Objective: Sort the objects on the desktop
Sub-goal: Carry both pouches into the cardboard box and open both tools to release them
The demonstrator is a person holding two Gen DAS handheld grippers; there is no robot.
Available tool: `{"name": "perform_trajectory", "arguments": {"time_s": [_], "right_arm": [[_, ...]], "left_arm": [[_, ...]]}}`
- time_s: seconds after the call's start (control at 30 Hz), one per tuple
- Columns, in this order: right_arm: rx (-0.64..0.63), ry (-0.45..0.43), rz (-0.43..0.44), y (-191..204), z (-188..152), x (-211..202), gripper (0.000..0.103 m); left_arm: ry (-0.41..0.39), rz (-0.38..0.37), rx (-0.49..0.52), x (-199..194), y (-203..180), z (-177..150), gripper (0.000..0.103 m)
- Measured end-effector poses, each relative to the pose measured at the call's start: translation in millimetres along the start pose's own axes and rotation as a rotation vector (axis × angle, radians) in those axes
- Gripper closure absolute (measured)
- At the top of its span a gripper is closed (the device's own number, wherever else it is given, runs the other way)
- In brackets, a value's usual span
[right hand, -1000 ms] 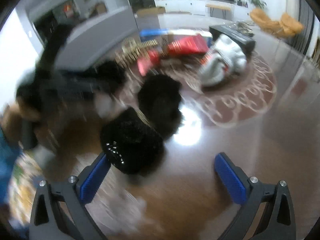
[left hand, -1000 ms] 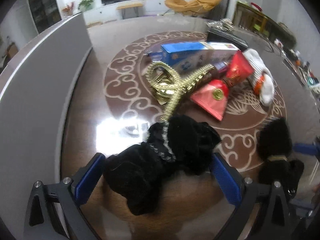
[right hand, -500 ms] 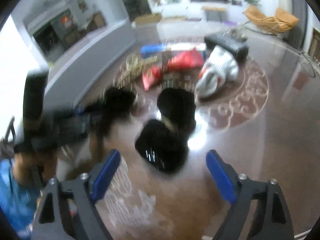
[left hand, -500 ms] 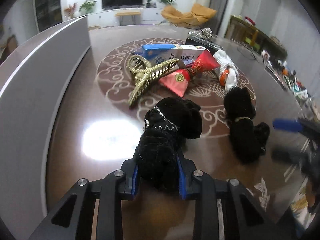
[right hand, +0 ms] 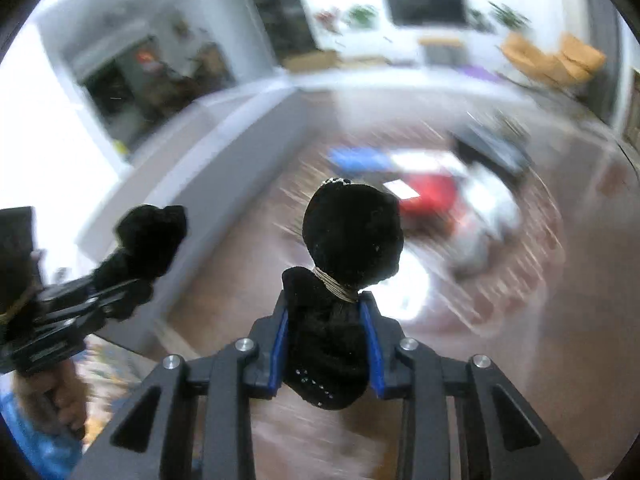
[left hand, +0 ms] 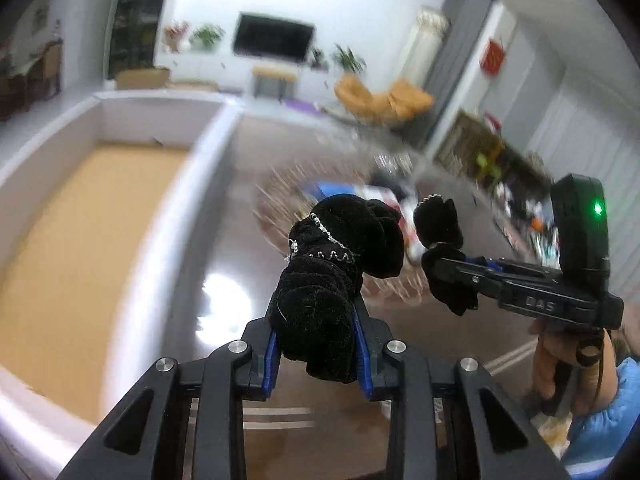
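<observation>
black plush dog (left hand: 324, 280) clamped in left claw (left hand: 316, 354), right claw (right hand: 326, 340) closing on second black plush (right hand: 344, 280), both above table (left hand: 224, 248)

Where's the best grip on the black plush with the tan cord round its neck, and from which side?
The soft body below the cord, from the tail end, one pad on each flank. The black plush bulges into a round head above the tan cord, and the narrower body squashes between the pads. The right gripper is closing there now, plush between its jaws. The head would roll out.
</observation>
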State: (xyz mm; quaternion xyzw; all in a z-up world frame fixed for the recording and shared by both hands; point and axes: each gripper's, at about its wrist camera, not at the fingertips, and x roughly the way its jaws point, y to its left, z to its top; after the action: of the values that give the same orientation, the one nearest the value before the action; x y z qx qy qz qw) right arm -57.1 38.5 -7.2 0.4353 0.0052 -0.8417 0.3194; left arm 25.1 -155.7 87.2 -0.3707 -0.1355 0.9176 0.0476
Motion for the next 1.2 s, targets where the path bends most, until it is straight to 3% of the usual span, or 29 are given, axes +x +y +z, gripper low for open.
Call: {"name": "perform_trajectory", "arguments": {"time_s": [0.1,0.23,0.37,0.43,0.5,0.53,0.57,0.6,0.63,0.7,0.83,0.97,1.2], "right_arm": [[-0.095,-0.038,0.125,67,31,-7,0.070],[-0.218,-0.027,0.284,181,55,13,0.070],[-0.325,0.025,0.336,257,59,52,0.069],[-0.370,0.068,0.336,281,59,81,0.069],[-0.407,0.118,0.319,297,56,103,0.062],[-0.434,0.154,0.285,305,52,115,0.056],[-0.456,0.174,0.259,309,54,126,0.034],[-0.485,0.183,0.234,311,51,134,0.022],[-0.513,0.162,0.188,315,48,133,0.020],[-0.545,0.129,0.166,314,45,128,0.015],[-0.501,0.072,0.186,294,46,109,0.014],[-0.457,0.014,0.202,272,53,85,0.013],[-0.334,-0.093,0.212,182,55,37,0.011]], "left_arm": [[-0.041,0.081,-0.074,-37,58,24,0.073],[-0.023,0.278,-0.141,-55,140,41,0.073],[0.060,0.397,-0.223,-45,211,41,0.073],[0.126,0.438,-0.243,-36,233,39,0.067],[0.161,0.481,-0.233,-30,245,36,0.064],[0.167,0.493,-0.214,-28,245,37,0.056],[0.176,0.518,-0.194,-28,244,38,0.051],[0.179,0.559,-0.181,-28,244,40,0.040],[0.176,0.597,-0.172,-29,246,41,0.023],[0.148,0.631,-0.166,-31,246,42,0.003],[0.112,0.622,-0.200,-38,260,41,0.002],[0.092,0.664,-0.188,-39,259,41,0.002],[0.027,0.616,-0.175,-74,224,43,0.002]]}}
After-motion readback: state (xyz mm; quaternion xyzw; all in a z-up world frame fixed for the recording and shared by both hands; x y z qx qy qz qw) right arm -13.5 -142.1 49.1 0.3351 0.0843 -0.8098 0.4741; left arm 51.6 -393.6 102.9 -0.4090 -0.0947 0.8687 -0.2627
